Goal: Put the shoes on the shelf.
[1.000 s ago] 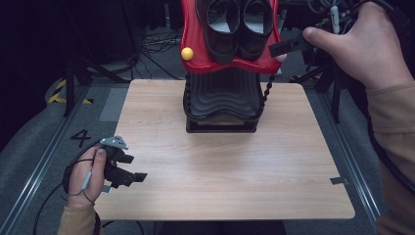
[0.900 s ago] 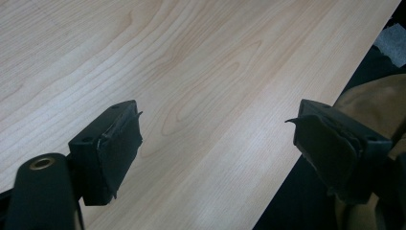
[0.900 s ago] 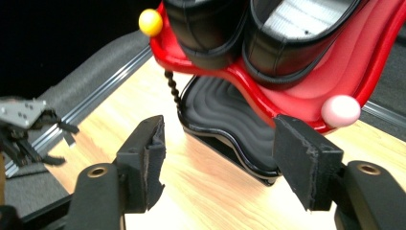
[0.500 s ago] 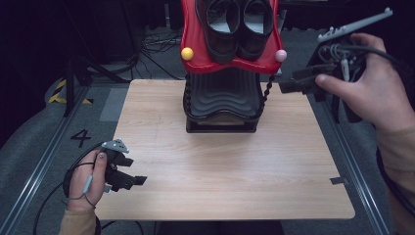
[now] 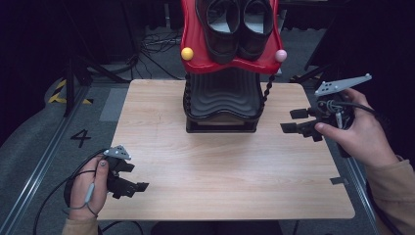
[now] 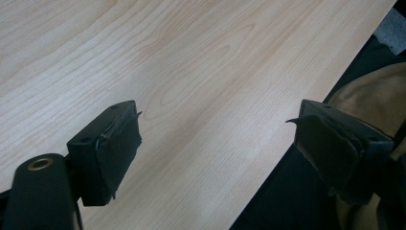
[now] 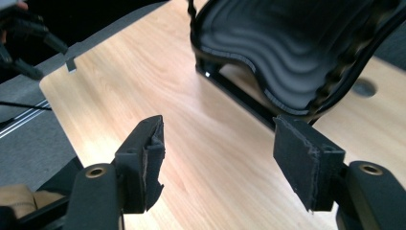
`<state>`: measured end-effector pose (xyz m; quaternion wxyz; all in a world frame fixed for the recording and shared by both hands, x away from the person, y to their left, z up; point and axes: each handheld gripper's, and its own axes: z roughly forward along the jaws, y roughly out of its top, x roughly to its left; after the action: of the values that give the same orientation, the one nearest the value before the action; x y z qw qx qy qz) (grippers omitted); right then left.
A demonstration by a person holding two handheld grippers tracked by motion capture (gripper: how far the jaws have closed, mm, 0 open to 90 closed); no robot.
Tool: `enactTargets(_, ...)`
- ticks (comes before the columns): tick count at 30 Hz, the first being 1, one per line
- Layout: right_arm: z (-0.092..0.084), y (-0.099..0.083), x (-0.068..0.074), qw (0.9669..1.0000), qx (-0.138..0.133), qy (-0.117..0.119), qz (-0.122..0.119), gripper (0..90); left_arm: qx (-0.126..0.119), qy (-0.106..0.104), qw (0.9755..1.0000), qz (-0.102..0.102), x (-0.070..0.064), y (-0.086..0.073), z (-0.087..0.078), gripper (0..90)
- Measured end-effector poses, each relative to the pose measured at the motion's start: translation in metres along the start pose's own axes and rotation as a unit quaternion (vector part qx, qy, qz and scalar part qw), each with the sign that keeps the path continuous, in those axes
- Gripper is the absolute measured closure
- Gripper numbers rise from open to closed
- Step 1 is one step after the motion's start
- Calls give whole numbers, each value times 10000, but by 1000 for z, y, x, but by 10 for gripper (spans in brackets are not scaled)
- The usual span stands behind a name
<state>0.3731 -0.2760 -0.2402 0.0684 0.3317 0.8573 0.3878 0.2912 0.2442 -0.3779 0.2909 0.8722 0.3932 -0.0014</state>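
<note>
A pair of black shoes [image 5: 237, 24] sits in the red upper tray [image 5: 230, 63] of a rack, with a yellow ball [image 5: 187, 53] and a pink ball [image 5: 280, 55] at the tray's front corners. Below it a black ribbed tray [image 5: 222, 95] [image 7: 287, 48] stands on the wooden table [image 5: 220, 171]. My left gripper [image 5: 136, 177] [image 6: 215, 129] hovers open over the table's near left corner, nothing between its jaws. My right gripper [image 5: 289, 121] [image 7: 220, 139] is open at the table's right side, pointing toward the black tray, nothing in it.
Grey floor surrounds the table, with a painted number 4 [image 5: 80, 138] at the left and cables [image 5: 156, 41] behind. A metal rail [image 5: 34, 181] runs along the left. Bare wood stretches between the rack and the near edge.
The right hand has come down with its gripper from beside the red tray to the table's right side. The left gripper has barely moved.
</note>
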Motion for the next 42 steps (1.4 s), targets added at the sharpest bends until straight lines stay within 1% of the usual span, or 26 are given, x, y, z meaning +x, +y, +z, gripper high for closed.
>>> enactTargets(1, 4, -5, -2, 10000, 25, 13, 57, 361, 10, 5, 10000, -6, 0, -1, 0, 165)
enactTargets(3, 12, -16, -8, 9999, 112, -29, 65, 361, 17, 4, 10000, -8, 0, -2, 0, 165)
enactTargets(4, 15, -20, -10, 9999, 115, -37, 98, 361, 16, -1, 10000, -14, 0, -2, 0, 165)
enactTargets(5, 19, -24, -13, 9999, 120, -34, 77, 361, 24, -7, 10000, -10, 1, -2, 1, 165)
enactTargets(7, 27, -33, -17, 9997, 159, 27, 183, 361, 40, -3, 10000, -19, 1, -3, 1, 166)
enactTargets(8, 31, -38, -20, 9995, 229, 58, 199, 361, 43, -2, 10000, -20, 1, -3, 1, 166)
enactTargets(9, 35, -42, -23, 9993, 298, 98, 189, 366, 49, -2, 10000, -8, 2, -3, 1, 166)
enactTargets(11, 44, -52, -28, 9992, 297, 167, 193, 375, 44, -8, 10000, -21, 2, -3, 2, 166)
enactTargets(12, 47, -55, -30, 9991, 342, 194, 187, 379, 40, -12, 10000, -34, 3, -3, 2, 166)
enactTargets(13, 53, -61, -32, 9988, 442, 164, 163, 383, 44, -6, 10000, -40, 3, -3, 3, 166)
enactTargets(15, 61, -69, -33, 9985, 506, 85, 200, 382, 76, 6, 10000, -43, 4, -2, 4, 166)
enactTargets(16, 65, -72, -35, 9983, 537, 102, 213, 381, 81, -4, 10000, -47, 4, -2, 5, 166)
enactTargets(19, 76, -81, -37, 9982, 499, 111, 328, 368, 109, -26, 9999, -40, 4, -1, 7, 166)
enactTargets(21, 84, -88, -39, 9982, 514, 56, 308, 366, 121, -15, 9999, -17, 5, -1, 7, 166)
enactTargets(23, 92, -93, -40, 9978, 572, 59, 345, 359, 138, -10, 9999, -30, 5, -1, 8, 166)
enactTargets(24, 94, -95, -41, 9974, 649, 59, 297, 360, 159, -14, 9999, -35, 5, -1, 8, 167)
enactTargets(28, 101, -101, -44, 9970, 712, -26, 310, 355, 157, -25, 9999, -35, 5, 0, 10, 167)
enactTargets(29, 102, -104, -45, 9970, 700, -36, 340, 355, 160, -29, 9999, -27, 5, 0, 10, 167)
enactTargets(33, 108, -112, -48, 9971, 570, 59, 499, 354, 177, -39, 9998, -35, 6, 0, 11, 167)
enactTargets(34, 110, -114, -48, 9968, 601, 73, 525, 354, 179, -36, 9998, -42, 6, -1, 11, 167)
enactTargets(35, 113, -116, -50, 9962, 715, 93, 478, 354, 191, -33, 9998, -24, 6, -1, 11, 167)
enactTargets(36, 115, -118, -50, 9958, 772, 89, 481, 354, 175, -44, 9998, -28, 6, -1, 11, 167)
enactTargets(38, 118, -123, -54, 9953, 790, 52, 562, 354, 159, -47, 9999, -24, 6, -1, 11, 166)
enactTargets(40, 122, -128, -58, 9943, 883, 39, 591, 354, 175, -44, 9998, -37, 7, -1, 12, 167)
enactTargets(42, 127, -133, -61, 9934, 968, -32, 612, 354, 175, -58, 9998, -59, 9, -2, 13, 167)
